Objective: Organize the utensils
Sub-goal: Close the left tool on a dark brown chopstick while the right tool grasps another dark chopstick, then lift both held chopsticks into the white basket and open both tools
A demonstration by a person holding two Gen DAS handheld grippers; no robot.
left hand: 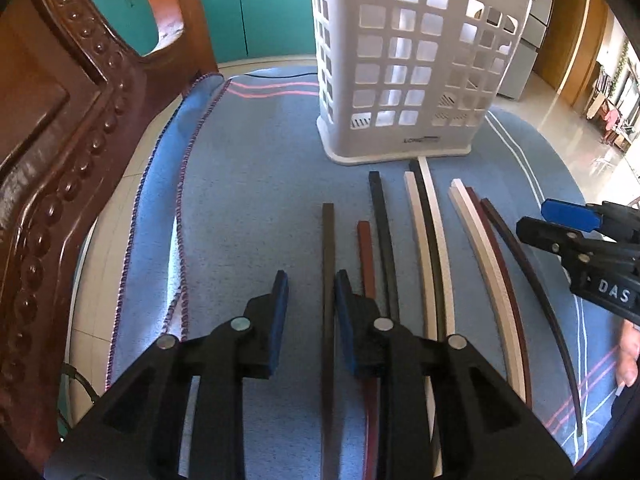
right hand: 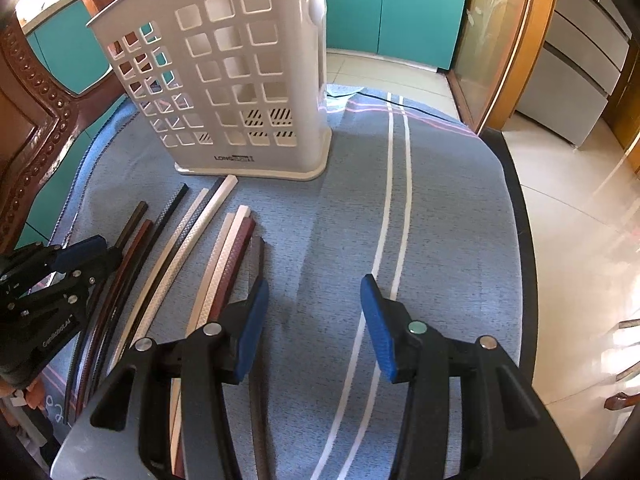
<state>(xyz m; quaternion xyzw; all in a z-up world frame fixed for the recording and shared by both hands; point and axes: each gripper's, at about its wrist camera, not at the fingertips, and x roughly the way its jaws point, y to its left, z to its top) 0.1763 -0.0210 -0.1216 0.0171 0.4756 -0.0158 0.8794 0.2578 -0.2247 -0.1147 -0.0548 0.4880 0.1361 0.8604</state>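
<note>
Several chopsticks lie side by side on the blue cloth: a dark brown one [left hand: 328, 264], a reddish one [left hand: 366, 256], a black one [left hand: 382, 224], white ones [left hand: 416, 220] and dark ones at the right [left hand: 516, 248]. They also show in the right wrist view [right hand: 224, 256]. A white perforated utensil holder [left hand: 404, 60] stands upright just beyond their tips; it also shows in the right wrist view [right hand: 236, 80]. My left gripper [left hand: 310, 280] is open, low over the cloth, its jaws straddling the dark brown chopstick. My right gripper [right hand: 314, 284] is open and empty over bare cloth, right of the chopsticks.
A carved brown wooden chair [left hand: 68, 128] stands close at the left. The blue cloth [right hand: 440, 208] with white stripes covers the table; its edge drops to tiled floor [right hand: 572, 220] at the right. Teal cabinets [left hand: 256, 4] are behind.
</note>
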